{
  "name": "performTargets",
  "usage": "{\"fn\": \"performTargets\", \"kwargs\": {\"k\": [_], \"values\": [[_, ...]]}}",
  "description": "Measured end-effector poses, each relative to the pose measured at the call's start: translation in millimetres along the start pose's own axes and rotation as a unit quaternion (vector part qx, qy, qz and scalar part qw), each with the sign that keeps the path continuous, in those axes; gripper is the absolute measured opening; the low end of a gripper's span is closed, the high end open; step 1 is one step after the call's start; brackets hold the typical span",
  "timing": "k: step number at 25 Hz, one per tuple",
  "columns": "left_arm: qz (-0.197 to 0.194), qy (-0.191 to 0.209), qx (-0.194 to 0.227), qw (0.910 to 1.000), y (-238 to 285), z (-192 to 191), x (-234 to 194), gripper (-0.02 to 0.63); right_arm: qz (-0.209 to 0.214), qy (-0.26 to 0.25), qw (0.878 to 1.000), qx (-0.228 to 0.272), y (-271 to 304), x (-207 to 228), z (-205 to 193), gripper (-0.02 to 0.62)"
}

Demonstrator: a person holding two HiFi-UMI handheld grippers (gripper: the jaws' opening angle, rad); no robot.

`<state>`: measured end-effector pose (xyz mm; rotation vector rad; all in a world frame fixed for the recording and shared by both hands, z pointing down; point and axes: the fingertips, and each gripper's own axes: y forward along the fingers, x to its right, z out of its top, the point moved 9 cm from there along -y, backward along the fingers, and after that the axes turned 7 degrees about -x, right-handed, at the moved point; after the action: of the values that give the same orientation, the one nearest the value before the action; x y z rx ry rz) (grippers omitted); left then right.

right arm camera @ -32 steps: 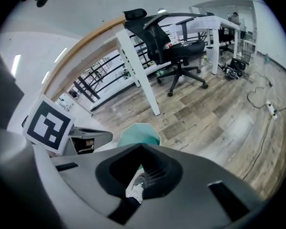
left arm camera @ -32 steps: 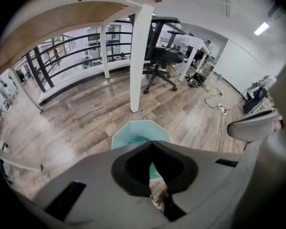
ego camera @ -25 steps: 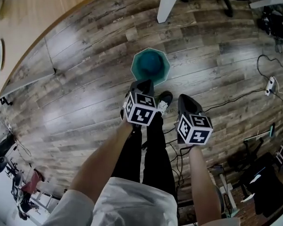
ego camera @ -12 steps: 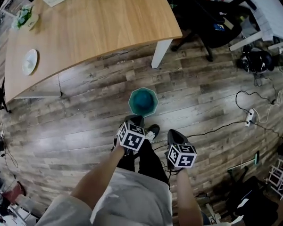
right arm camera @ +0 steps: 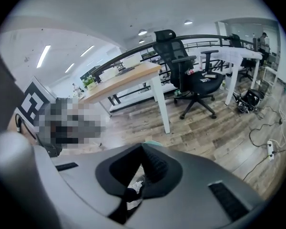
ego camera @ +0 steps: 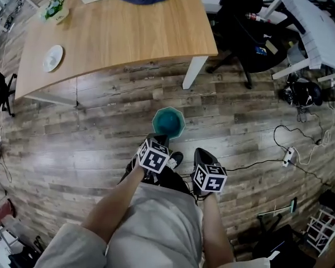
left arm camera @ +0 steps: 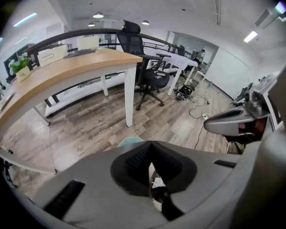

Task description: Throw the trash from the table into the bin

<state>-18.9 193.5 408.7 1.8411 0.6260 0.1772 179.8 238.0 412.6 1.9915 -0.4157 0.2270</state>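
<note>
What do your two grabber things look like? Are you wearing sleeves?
The left gripper and right gripper are dark, each carrying a white cube with black square markers. Up close their shells are grey, and the pads are black and ribbed. The sleeves are short and pale grey.

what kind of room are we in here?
Looks like an open-plan office or lab workspace: a long light-wood desk with white legs, a black mesh swivel office chair, and a white power strip with loose cables on the wood-plank floor.
</note>
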Motion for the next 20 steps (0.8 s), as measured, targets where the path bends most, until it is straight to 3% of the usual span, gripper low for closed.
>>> {"fn": "performTargets", "kwargs": {"k": [4, 11, 16, 20], "values": [[0.009, -0.002, 0.011, 0.9999, -2.4, 1.9, 3.4, 0.012, 0.009, -0.013, 1.0, -0.001, 1.6, -1.0, 5.4, 0.026], [0.07, 0.0, 0.036, 0.9969, -25.1, 17.6, 1.8, 0.012, 0.02, -0.007, 1.0, 0.023, -11.2, -1.9, 20.4, 0.026], [0.134, -0.018, 0.081, 0.9875, -55.1, 48.9, -33.6, 0.012, 0.026, -0.012, 0.997, 0.068, -24.0, -8.1, 58.5, 0.026], [0.153, -0.045, 0.12, 0.9798, -74.0, 73.7, -64.7, 0.012, 0.028, -0.013, 0.996, 0.084, -23.3, -14.5, 82.6, 0.026]]}}
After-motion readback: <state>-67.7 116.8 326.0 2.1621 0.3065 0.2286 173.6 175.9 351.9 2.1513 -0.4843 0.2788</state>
